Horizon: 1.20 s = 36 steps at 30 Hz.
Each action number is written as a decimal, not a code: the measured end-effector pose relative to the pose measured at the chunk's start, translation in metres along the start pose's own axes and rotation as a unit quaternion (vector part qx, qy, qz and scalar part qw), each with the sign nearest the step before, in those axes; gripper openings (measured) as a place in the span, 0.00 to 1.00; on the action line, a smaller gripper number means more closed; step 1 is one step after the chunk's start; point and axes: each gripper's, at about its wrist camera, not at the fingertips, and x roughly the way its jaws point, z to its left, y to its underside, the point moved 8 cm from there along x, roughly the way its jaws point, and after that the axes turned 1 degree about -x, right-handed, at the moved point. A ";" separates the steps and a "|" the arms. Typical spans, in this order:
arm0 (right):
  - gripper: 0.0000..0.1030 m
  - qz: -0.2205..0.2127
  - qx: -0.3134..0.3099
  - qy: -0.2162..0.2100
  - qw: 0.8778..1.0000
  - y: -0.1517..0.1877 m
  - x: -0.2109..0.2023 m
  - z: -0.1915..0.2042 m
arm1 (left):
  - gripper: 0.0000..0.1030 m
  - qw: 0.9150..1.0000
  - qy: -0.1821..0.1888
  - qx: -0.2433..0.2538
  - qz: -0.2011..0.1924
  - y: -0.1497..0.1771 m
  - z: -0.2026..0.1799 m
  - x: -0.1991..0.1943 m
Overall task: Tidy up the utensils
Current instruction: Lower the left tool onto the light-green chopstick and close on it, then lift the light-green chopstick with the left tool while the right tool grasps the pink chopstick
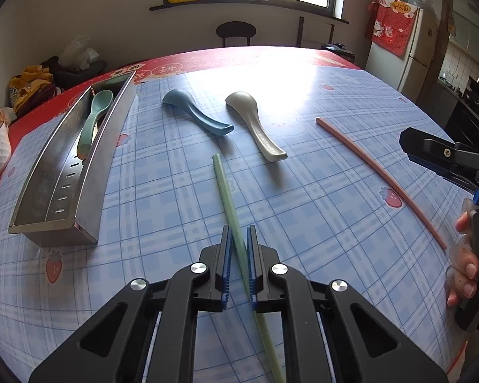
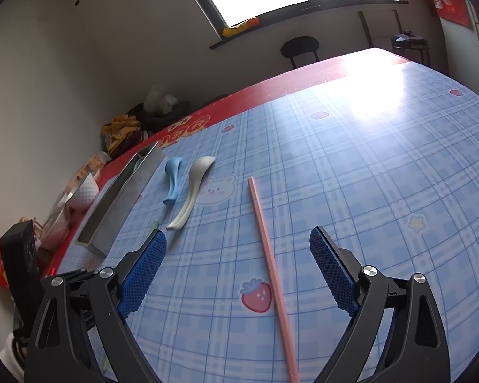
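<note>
The left hand-held gripper (image 1: 239, 249) is clamping the pale green plastic chopstick (image 1: 226, 188) lying lengthwise toward the table's far edge; the steel utensil tray (image 1: 89, 172) is sitting parallel, leftward. The right hand-held gripper (image 2: 238, 252) is gaping.

The left gripper (image 1: 239, 239) points down, its blue pads squeezed shut on a thin stick. The right gripper (image 2: 238, 249) has its jaws spread wide apart, holding nothing.
</note>
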 end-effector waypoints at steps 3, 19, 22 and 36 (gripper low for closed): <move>0.86 0.004 0.002 -0.001 1.000 0.000 0.002 -0.001 | 0.07 1.000 0.000 -0.001 -0.001 -0.001 0.000 -0.001; 0.85 0.042 -0.041 0.031 0.998 0.005 0.015 0.009 | 0.06 0.999 0.011 -0.020 -0.030 -0.004 0.006 -0.012; 0.85 0.067 -0.052 0.044 0.995 0.007 0.022 0.008 | 0.06 0.999 0.012 -0.021 -0.036 -0.004 0.006 -0.015; 0.44 0.144 -0.105 0.103 0.979 0.014 0.034 -0.007 | 0.06 0.997 0.035 -0.033 -0.053 -0.006 0.006 -0.023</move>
